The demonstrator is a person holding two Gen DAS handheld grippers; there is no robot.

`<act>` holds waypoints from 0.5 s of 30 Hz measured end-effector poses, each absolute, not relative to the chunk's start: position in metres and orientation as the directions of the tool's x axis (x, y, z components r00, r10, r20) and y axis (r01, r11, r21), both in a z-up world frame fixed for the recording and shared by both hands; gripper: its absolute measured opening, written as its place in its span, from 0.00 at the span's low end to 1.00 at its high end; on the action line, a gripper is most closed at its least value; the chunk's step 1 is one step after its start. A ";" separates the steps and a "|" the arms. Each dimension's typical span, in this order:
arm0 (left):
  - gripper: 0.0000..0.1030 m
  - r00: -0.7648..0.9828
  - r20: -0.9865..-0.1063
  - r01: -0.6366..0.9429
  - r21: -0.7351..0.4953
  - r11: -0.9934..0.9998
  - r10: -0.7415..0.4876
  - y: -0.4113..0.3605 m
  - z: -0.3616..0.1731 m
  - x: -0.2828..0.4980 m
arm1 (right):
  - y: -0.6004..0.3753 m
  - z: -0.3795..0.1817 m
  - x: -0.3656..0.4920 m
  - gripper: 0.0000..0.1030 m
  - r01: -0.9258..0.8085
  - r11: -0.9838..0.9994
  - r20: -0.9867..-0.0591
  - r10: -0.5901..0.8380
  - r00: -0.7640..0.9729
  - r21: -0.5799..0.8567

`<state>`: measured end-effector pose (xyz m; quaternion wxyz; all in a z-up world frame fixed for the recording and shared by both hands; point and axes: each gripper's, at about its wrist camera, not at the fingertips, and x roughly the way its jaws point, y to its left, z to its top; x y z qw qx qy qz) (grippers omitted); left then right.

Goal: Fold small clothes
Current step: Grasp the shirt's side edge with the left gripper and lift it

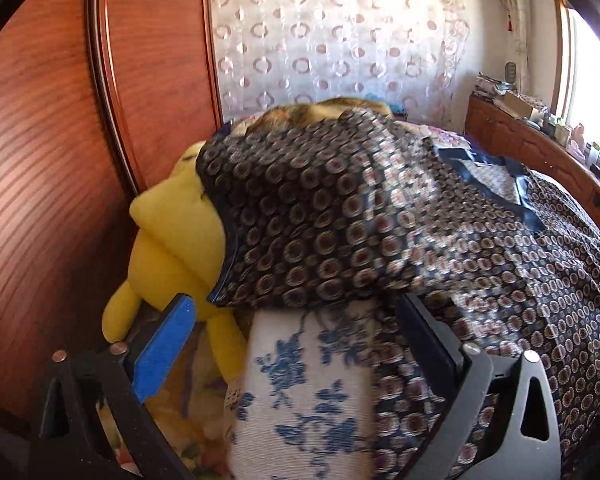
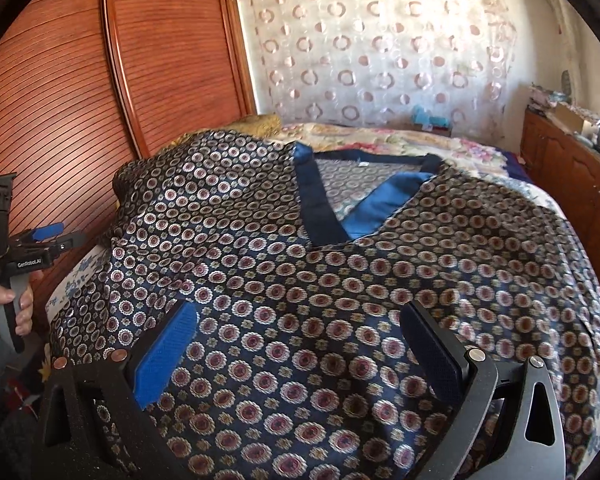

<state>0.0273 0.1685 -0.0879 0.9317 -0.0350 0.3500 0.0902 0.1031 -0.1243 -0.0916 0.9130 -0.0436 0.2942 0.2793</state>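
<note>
A dark blue silky top (image 2: 340,280) printed with round medallions lies spread over the bed, its blue V-neck trim (image 2: 316,208) toward the far side. My right gripper (image 2: 300,308) hovers open just above the garment's lower front, nothing between its fingers. In the left wrist view, one side of the same top (image 1: 320,220) drapes over a yellow plush toy (image 1: 176,240). My left gripper (image 1: 294,304) is open at the bed's left edge, below that draped fabric. The right wrist view shows the left gripper (image 2: 66,236) held by a hand (image 2: 4,304) beside the bed.
A white cover with blue flowers (image 1: 300,392) shows at the bed edge. A wooden wardrobe (image 2: 100,80) stands close on the left. A patterned curtain (image 2: 380,60) hangs behind the bed. A wooden cabinet (image 2: 572,176) with clutter runs along the right.
</note>
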 end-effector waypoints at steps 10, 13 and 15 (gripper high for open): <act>0.87 0.696 -0.715 -0.257 -0.164 0.952 0.064 0.218 -0.103 0.051 | -0.109 -0.099 0.114 0.98 -0.552 0.830 -0.575 0.493 0.653 0.085; 0.86 0.651 -0.759 -0.281 -0.221 0.934 0.016 0.227 -0.119 0.065 | -0.109 -0.100 0.114 0.98 -0.550 0.831 -0.579 0.490 0.651 0.086; 0.81 0.627 -0.778 -0.285 -0.268 0.920 -0.032 0.232 -0.129 0.071 | -0.110 -0.101 0.114 0.98 -0.547 0.833 -0.580 0.488 0.652 0.086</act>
